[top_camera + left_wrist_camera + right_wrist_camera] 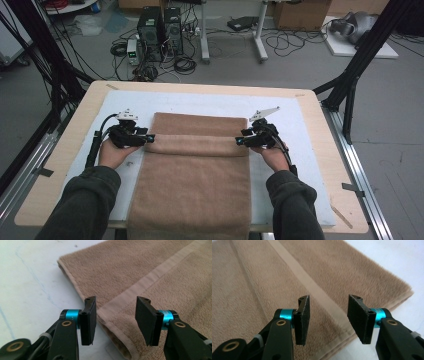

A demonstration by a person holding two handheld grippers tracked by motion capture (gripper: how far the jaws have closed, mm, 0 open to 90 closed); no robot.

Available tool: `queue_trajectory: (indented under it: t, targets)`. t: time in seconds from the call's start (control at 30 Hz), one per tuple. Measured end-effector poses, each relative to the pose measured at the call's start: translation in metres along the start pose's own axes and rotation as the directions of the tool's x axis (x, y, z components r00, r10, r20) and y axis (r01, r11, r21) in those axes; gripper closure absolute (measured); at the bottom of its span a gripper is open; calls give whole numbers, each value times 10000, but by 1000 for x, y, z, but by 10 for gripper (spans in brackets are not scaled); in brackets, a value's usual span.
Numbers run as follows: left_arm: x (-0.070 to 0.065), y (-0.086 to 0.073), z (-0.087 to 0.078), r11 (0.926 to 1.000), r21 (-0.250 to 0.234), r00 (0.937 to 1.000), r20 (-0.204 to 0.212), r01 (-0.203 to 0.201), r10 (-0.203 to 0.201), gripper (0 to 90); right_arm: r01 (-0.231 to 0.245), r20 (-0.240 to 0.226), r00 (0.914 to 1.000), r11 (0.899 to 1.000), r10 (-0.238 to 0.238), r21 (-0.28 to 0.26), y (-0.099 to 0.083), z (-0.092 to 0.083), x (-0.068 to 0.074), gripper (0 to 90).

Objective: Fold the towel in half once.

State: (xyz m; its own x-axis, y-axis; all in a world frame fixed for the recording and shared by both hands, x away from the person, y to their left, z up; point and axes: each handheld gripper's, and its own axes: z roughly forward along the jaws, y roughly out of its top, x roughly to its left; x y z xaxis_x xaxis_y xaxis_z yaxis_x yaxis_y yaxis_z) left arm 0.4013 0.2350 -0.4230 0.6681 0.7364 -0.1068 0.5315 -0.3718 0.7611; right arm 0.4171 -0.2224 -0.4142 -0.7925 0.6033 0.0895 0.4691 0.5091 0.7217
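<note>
**Both grippers stand open at the ends of a folded towel edge**

A tan towel [195, 170] lies on the white mat [295, 120] that covers the wooden table [75, 135]. The towel runs from the middle of the mat towards the near edge of the table, where its near end hangs over the rim. Its far end is turned back on itself, so a soft rolled fold [197, 145] runs from left to right across the cloth, with a flat strip of towel lying beyond it on the far side.

The left gripper [148, 138] sits at the left end of that fold, held in the person's left hand [114, 152]. In the left gripper view its jaws stand moderately apart, and the pads [89, 321] press on nothing. The hemmed corner of the towel [117, 315] lies below and between them, with its woven band running away to the far right.

The right gripper [239, 141] sits at the right end of the fold, held in the right hand [274, 155]. In the right gripper view its jaws stand apart to about the same width, and the pads [359, 318] are free of the cloth. The towel's edge [347, 333] lies beneath the gap, stacked in layers, and the white mat shows just to the right of it.

Both dark sleeves [85, 200] come in from the near side of the table, one on each side of the towel.
</note>
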Motion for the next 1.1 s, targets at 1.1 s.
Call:
queue_trajectory:
  t: [1.1]
  targets:
    - [-48, -14, -75, 9770, -1675, 9904, 182, -1322, 1371, 877, 941, -1075, 9881, 9853, -1099, -1426, -12, -68, 56, 854]
